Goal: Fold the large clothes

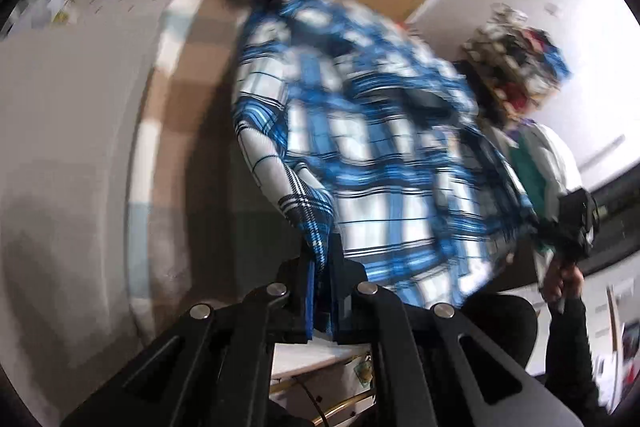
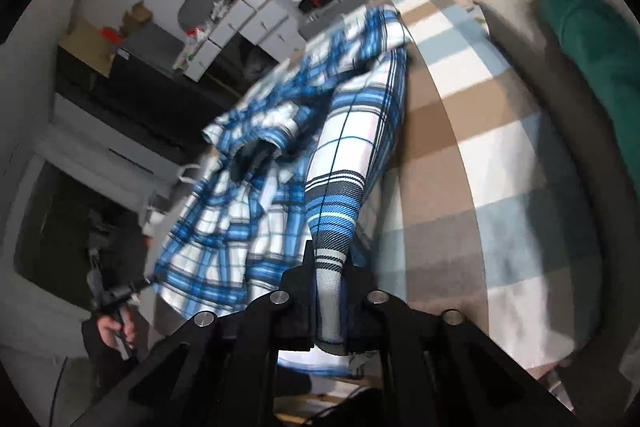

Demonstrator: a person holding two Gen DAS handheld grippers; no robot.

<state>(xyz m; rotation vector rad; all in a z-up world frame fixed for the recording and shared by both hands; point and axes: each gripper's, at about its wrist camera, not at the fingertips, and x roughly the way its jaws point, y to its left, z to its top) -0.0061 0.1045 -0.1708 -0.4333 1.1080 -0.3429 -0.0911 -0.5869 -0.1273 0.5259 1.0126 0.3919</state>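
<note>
A blue, white and black plaid shirt (image 1: pixel 372 155) hangs in the air, stretched between both grippers and blurred by motion. My left gripper (image 1: pixel 320 259) is shut on one edge of the shirt; the cloth runs down between its fingers. My right gripper (image 2: pixel 330 267) is shut on a bunched part of the shirt (image 2: pixel 340 163), which rises from its fingers. The right gripper also shows in the left wrist view (image 1: pixel 576 223), held in a hand at the shirt's far side. The left gripper shows in the right wrist view (image 2: pixel 120 293).
Under the shirt lies a bed with a beige, white and pale blue checked cover (image 2: pixel 492 155). A teal cushion (image 2: pixel 592 39) lies at its right edge. A pile of clothes (image 1: pixel 516 59) lies on the bed. White drawer units (image 2: pixel 256 23) and clutter stand along the wall.
</note>
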